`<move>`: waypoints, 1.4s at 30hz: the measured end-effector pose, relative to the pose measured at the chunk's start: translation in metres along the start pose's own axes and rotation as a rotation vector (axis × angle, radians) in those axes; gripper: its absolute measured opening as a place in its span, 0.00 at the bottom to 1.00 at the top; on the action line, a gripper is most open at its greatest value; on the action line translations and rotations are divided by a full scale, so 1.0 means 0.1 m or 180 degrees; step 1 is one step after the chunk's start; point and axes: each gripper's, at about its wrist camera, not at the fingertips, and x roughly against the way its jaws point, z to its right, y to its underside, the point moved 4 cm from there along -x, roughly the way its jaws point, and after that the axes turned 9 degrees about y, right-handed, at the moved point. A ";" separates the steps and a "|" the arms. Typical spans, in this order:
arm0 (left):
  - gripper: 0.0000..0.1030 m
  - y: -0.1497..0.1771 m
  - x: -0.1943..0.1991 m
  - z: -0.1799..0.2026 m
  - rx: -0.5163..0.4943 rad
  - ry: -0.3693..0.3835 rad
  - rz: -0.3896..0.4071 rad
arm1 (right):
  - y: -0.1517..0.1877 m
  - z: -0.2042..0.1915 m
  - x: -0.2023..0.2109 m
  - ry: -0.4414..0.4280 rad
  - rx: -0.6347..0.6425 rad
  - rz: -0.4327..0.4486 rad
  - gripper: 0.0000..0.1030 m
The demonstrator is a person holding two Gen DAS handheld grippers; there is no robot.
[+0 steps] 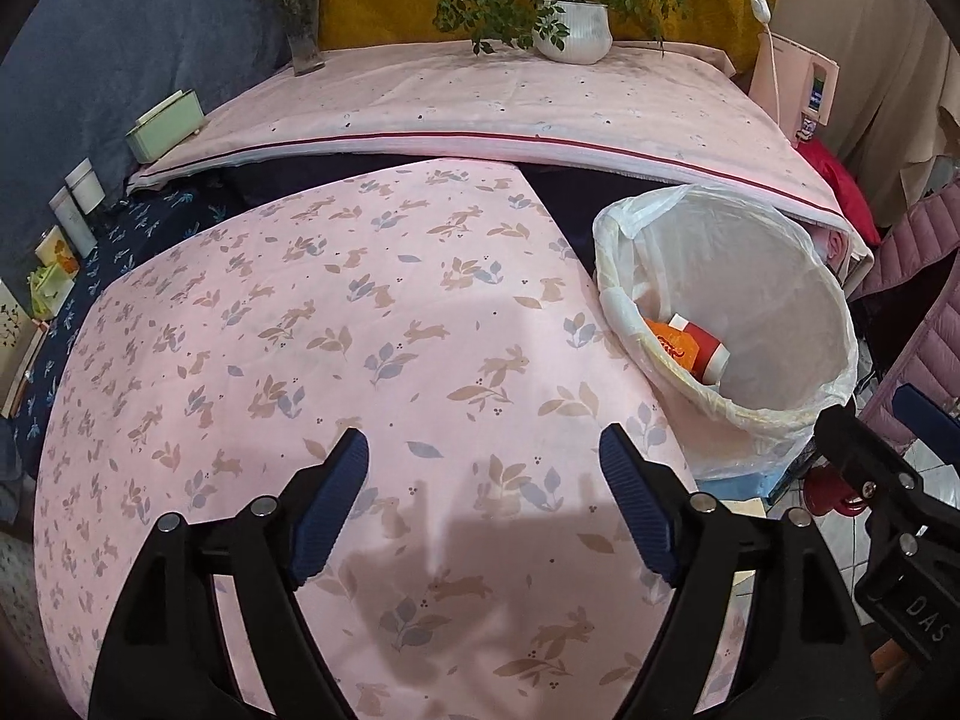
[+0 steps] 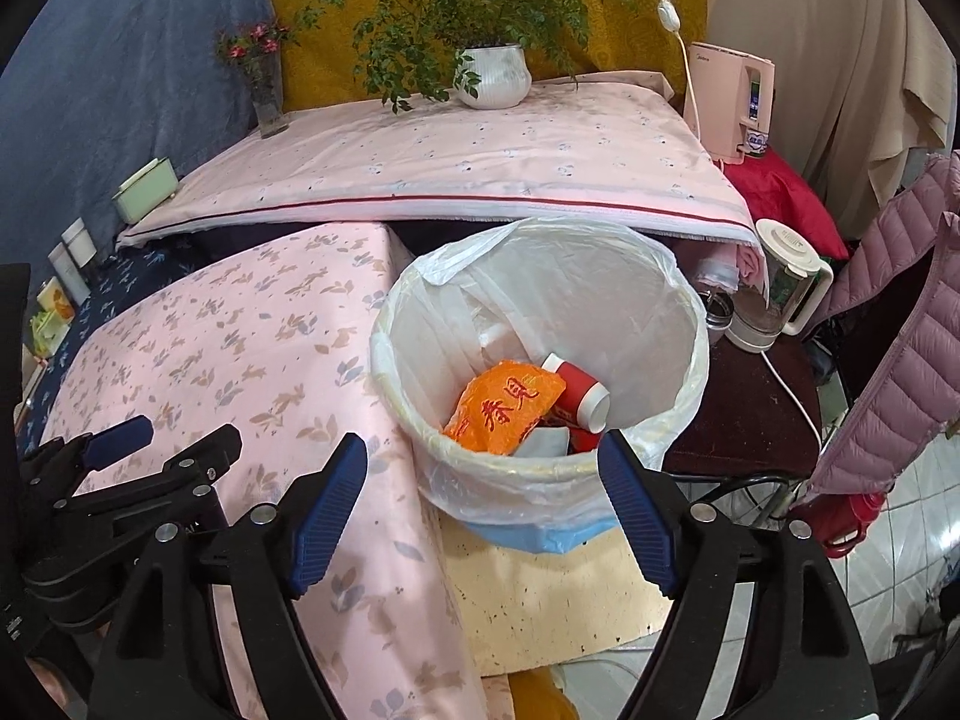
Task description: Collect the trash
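You are holding your right gripper [image 2: 483,504] just above the near rim of the trash bin [image 2: 690,324], and its jaws are standing wide apart with nothing between the pads, which reads as a hand that has nothing left to drop. The trash is lying at the bottom of the bin: an orange wrapper [image 2: 504,405] with red print is leaning against a red and white cup [image 2: 579,393], and something pale is tucked beneath them, too hidden to name. The white liner bag [image 2: 456,267] is folding over the rim all round, so whatever goes in is landing inside the bag and not in the bare bin. The bin itself is sitting right beside the corner of the pink rabbit-print cloth [image 1: 360,330], probably so that you are only reaching a short way from the table edge to the opening. You are keeping your left gripper [image 1: 483,498] over that cloth, its jaws likewise spread and empty, pointing down at bare fabric. No loose trash is showing on the cloth in either view, so I judge the collecting as nearly or wholly done; if more is waiting, it is lying outside these views.
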 end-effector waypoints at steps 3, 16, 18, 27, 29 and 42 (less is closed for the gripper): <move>0.77 0.04 0.04 0.00 -0.0033 -0.0019 0.0023 | 0.04 -0.02 0.02 0.0024 0.0039 0.0020 0.78; 0.82 0.12 0.04 -0.01 -0.0016 -0.0053 0.0012 | 0.14 0.00 0.01 0.0101 0.0076 0.0038 0.93; 0.82 0.12 0.05 0.00 -0.0019 -0.0058 0.0020 | 0.16 0.01 0.01 0.0120 0.0087 0.0049 0.93; 0.82 0.12 0.04 0.01 -0.0026 -0.0056 0.0007 | 0.19 0.04 -0.01 0.0150 0.0097 0.0033 0.93; 0.82 0.12 0.04 0.02 -0.0035 -0.0061 0.0013 | 0.20 0.04 -0.02 0.0154 0.0104 0.0030 0.93; 0.84 0.12 0.03 0.07 -0.0082 -0.0085 0.0023 | 0.24 0.08 -0.05 0.0155 0.0107 -0.0028 0.93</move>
